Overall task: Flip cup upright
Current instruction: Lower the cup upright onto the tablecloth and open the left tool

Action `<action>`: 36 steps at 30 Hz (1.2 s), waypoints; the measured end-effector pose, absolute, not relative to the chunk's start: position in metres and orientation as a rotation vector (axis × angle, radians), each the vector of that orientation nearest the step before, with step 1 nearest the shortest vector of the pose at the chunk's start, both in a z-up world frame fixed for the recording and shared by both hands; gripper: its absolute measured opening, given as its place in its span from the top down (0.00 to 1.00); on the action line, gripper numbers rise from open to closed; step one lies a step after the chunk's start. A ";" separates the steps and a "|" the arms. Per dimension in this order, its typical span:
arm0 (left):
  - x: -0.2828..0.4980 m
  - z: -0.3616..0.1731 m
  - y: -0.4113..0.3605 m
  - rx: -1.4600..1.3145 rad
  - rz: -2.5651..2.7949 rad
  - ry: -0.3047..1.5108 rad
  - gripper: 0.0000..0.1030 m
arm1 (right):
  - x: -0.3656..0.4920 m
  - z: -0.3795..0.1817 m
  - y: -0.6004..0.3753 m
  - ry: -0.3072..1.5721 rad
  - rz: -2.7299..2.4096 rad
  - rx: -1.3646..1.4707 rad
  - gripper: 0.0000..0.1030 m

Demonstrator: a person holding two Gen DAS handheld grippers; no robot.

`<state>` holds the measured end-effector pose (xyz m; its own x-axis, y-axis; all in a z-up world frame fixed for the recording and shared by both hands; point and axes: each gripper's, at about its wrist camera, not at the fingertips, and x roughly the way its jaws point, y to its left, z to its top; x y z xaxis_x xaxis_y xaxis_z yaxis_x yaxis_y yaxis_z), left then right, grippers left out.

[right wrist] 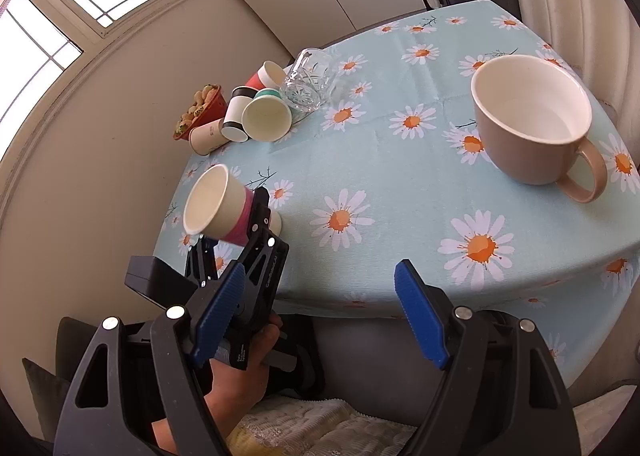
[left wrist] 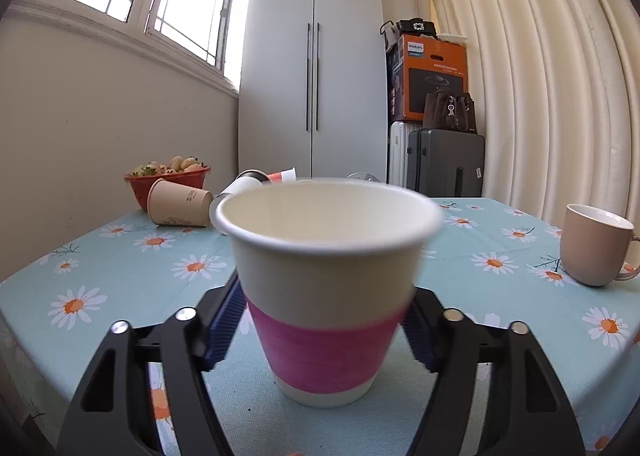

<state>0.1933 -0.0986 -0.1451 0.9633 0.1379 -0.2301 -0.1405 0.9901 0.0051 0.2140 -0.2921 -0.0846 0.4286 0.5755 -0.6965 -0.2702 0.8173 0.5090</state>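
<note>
A white paper cup with a pink band (left wrist: 326,288) stands mouth up between the blue pads of my left gripper (left wrist: 324,320), its base at the tablecloth. The pads sit against its sides, so the gripper is shut on it. It also shows in the right wrist view (right wrist: 224,212), near the table's left front edge, held by the left gripper (right wrist: 256,232). My right gripper (right wrist: 316,312) is open and empty, below the table's front edge. A beige mug (right wrist: 528,124) stands upright at the right.
A daisy-print tablecloth (right wrist: 400,160) covers the table. Several paper cups (right wrist: 256,112) lie on their sides at the back left beside a glass tumbler (right wrist: 308,80) and a red snack bowl (right wrist: 200,108). A tan paper cup (left wrist: 180,202) lies on its side.
</note>
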 end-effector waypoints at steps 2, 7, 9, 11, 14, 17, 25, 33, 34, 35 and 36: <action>0.193 -0.145 -0.097 -0.013 0.138 0.232 0.26 | 0.215 -0.086 -0.293 1.004 0.539 0.351 0.25; 0.193 -0.142 -0.096 -0.023 0.129 0.216 0.23 | 0.213 -0.085 -0.296 0.993 0.548 0.373 0.25; 0.192 -0.140 -0.096 -0.022 0.128 0.210 0.19 | 0.210 -0.083 -0.297 0.981 0.553 0.372 0.25; 0.191 -0.139 -0.095 -0.025 0.128 0.206 0.16 | 0.209 -0.082 -0.298 0.974 0.556 0.375 0.25; 0.190 -0.136 -0.095 -0.021 0.119 0.207 0.16 | 0.208 -0.080 -0.300 0.966 0.560 0.385 0.25; 0.186 -0.134 -0.096 -0.015 0.105 0.219 0.16 | 0.207 -0.078 -0.302 0.955 0.559 0.398 0.25; 0.162 -0.112 -0.098 0.038 0.063 0.217 0.15 | 0.194 -0.067 -0.310 0.879 0.567 0.416 0.25; 0.118 -0.066 -0.079 -0.035 0.003 0.231 0.12 | 0.168 -0.047 -0.307 0.752 0.562 0.360 0.25; 0.109 -0.058 -0.075 -0.038 -0.013 0.238 0.12 | 0.163 -0.045 -0.306 0.734 0.561 0.348 0.25; 0.104 -0.052 -0.072 -0.035 -0.025 0.256 0.12 | 0.159 -0.042 -0.304 0.713 0.559 0.329 0.25; 0.099 -0.047 -0.069 -0.034 -0.038 0.279 0.12 | 0.155 -0.039 -0.301 0.699 0.555 0.308 0.25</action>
<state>0.0989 -0.0691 -0.0473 0.9607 -0.0424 -0.2745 0.0331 0.9987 -0.0384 0.1545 -0.3011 -0.0394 0.6304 0.5764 -0.5199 -0.3765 0.8128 0.4446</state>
